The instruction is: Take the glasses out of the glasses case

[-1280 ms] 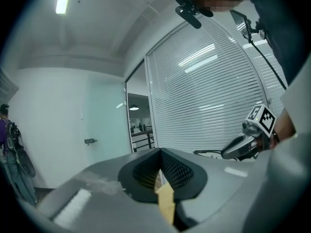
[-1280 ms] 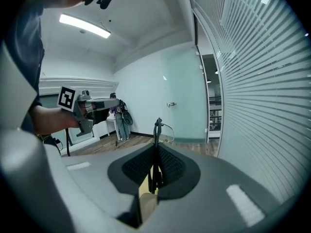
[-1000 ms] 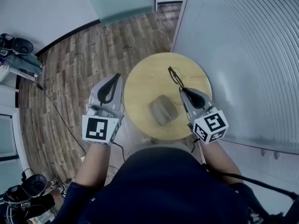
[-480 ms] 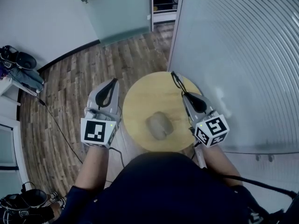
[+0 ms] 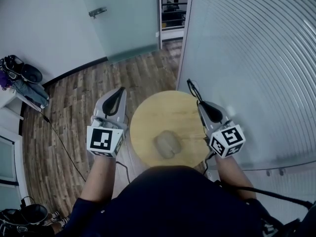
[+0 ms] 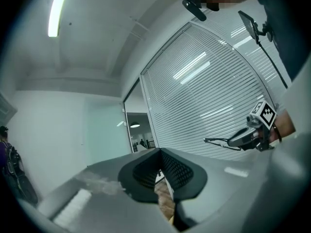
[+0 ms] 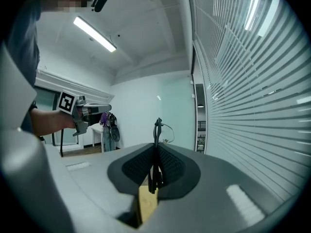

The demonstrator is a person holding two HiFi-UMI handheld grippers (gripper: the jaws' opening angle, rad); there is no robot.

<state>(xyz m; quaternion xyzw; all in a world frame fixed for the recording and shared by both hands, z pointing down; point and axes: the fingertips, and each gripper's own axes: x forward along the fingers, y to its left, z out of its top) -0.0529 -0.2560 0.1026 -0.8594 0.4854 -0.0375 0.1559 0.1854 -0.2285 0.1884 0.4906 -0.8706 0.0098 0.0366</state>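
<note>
The grey glasses case (image 5: 167, 144) lies alone on the round wooden table (image 5: 148, 117), near its front edge. My right gripper (image 5: 201, 104) hangs above the table's right rim, shut on the dark thin-framed glasses (image 5: 192, 88), which stick out ahead of its jaws. In the right gripper view the glasses (image 7: 156, 149) stand edge-on between the black pads. My left gripper (image 5: 122, 89) is held off the table's left edge, its jaws together with nothing between them. From the left gripper view I see the glasses (image 6: 221, 141) held out level by the right gripper (image 6: 243, 137).
A wall of horizontal blinds (image 5: 256, 58) runs close along the right of the table. Wood floor (image 5: 74, 88) lies to the left, with bags and shoes (image 5: 22, 78) by the left wall and a cable (image 5: 61, 137) across the floor. A glass door (image 5: 128, 19) stands ahead.
Both grippers have risen well above the table, the right one carrying the glasses up with it. The case has stayed in place on the table.
</note>
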